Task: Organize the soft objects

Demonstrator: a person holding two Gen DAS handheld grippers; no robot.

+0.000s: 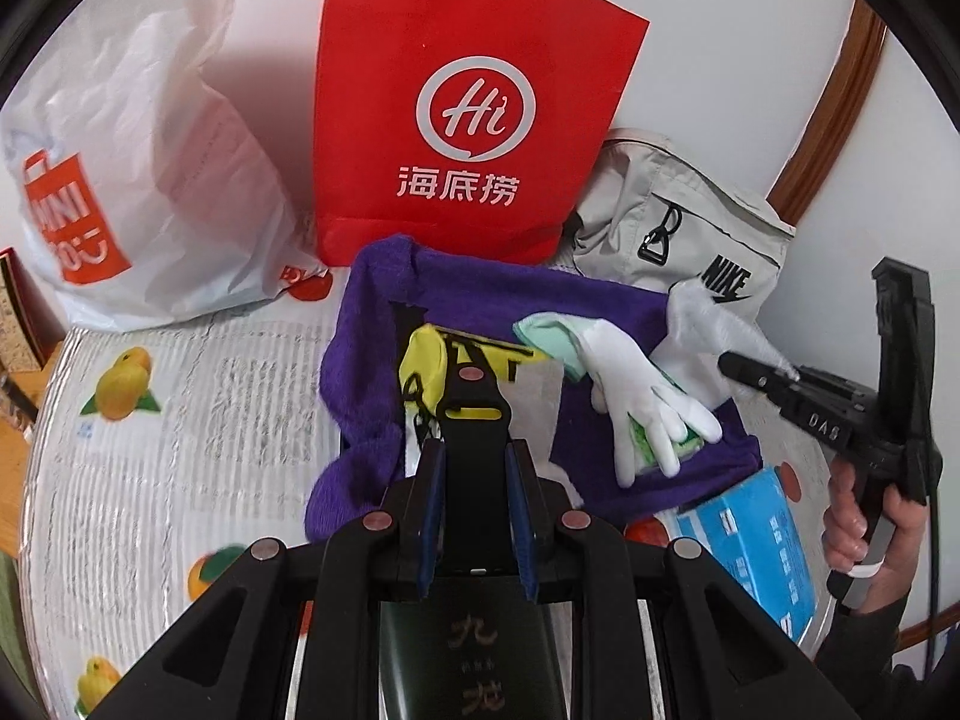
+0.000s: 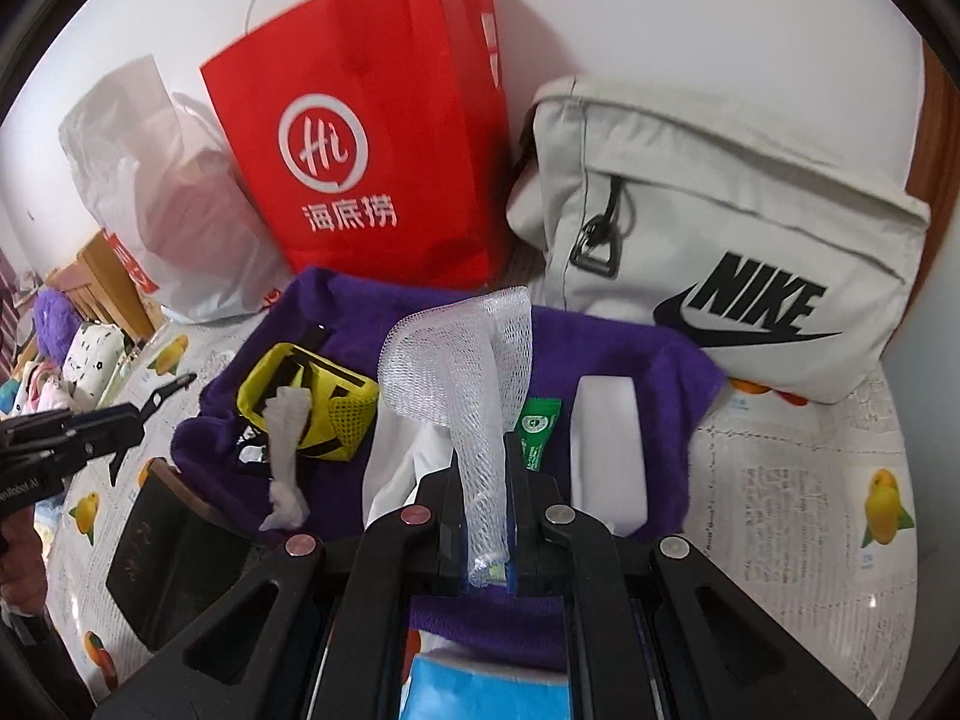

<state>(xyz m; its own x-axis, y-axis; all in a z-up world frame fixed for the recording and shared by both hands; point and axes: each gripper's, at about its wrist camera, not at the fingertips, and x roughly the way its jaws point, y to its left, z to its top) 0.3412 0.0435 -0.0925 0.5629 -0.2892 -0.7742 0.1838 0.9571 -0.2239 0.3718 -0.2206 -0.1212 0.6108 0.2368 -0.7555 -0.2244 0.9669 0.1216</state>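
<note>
A purple towel (image 1: 480,300) (image 2: 612,336) lies spread on the fruit-print table cover. On it rest a yellow mesh pouch (image 1: 423,354) (image 2: 300,378), a white glove (image 1: 636,396) over a green sponge (image 1: 642,441), and a twisted white wad (image 2: 282,438). My left gripper (image 1: 474,450) (image 2: 135,420) is shut on a flat black clip-like piece (image 1: 474,396) (image 2: 174,387) that juts over the pouch. My right gripper (image 2: 483,468) (image 1: 741,369) is shut on a white foam net sleeve (image 2: 456,360) (image 1: 702,318), which stands up above the towel's right part.
A red paper bag (image 1: 468,120) (image 2: 372,138), a white plastic bag (image 1: 138,180) and a grey Nike bag (image 2: 720,210) line the wall behind. A blue box (image 1: 762,540) and a dark box (image 2: 174,552) lie near the towel's front edge.
</note>
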